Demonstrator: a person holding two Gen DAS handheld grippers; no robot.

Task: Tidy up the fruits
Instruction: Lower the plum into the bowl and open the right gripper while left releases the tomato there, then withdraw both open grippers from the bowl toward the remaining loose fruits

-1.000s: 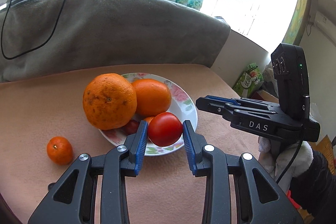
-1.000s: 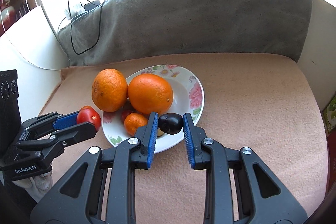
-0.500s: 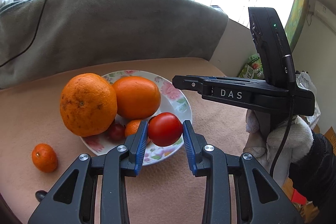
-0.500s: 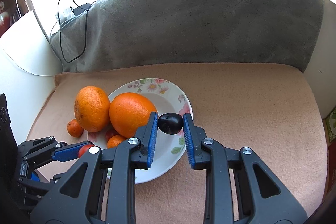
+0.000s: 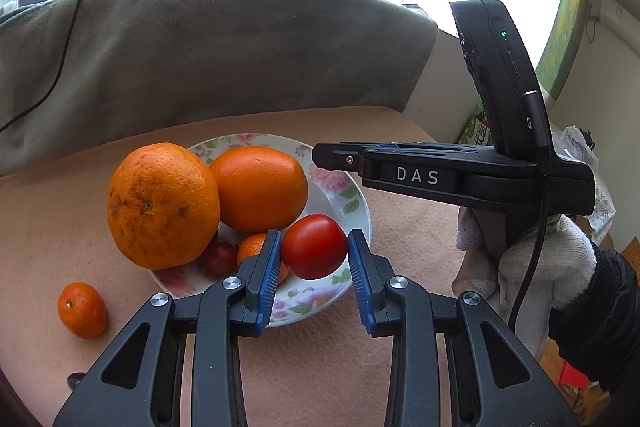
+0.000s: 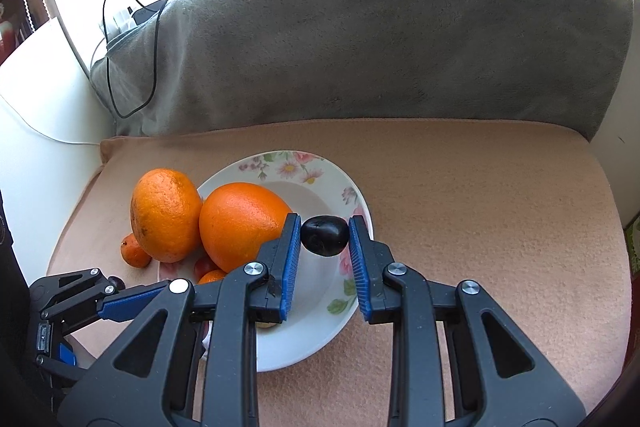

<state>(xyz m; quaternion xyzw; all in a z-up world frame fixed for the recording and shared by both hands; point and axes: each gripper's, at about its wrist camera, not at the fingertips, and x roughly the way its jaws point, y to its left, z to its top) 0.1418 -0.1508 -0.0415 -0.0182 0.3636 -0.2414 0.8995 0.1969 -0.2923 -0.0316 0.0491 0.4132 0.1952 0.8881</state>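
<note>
Two hand-held grippers hover over one floral plate (image 5: 340,187) on a peach cloth (image 5: 60,207), each clamped on a single piece of fruit. The left gripper (image 5: 314,263) has its blue pads pressed against one red tomato (image 5: 314,247), held above the plate's near rim. The right gripper (image 6: 324,247), its jaws drawn in narrow, pinches one small dark plum-like fruit (image 6: 324,235) above the plate's right side.

Two large oranges sit together: a smooth orange (image 5: 258,189) lies inside the plate, and a rougher, speckled orange (image 5: 162,205) leans against it at the plate's left rim. In the plate's front part lie one small mandarin (image 5: 252,251) and one small dark red fruit (image 5: 220,257). A second small mandarin (image 5: 82,309) rests on the cloth, off the plate to its left.

One gloved hand (image 5: 532,275) carries the right gripper at the plate's right. A grey blanket (image 5: 220,59) rises behind the plate.
</note>
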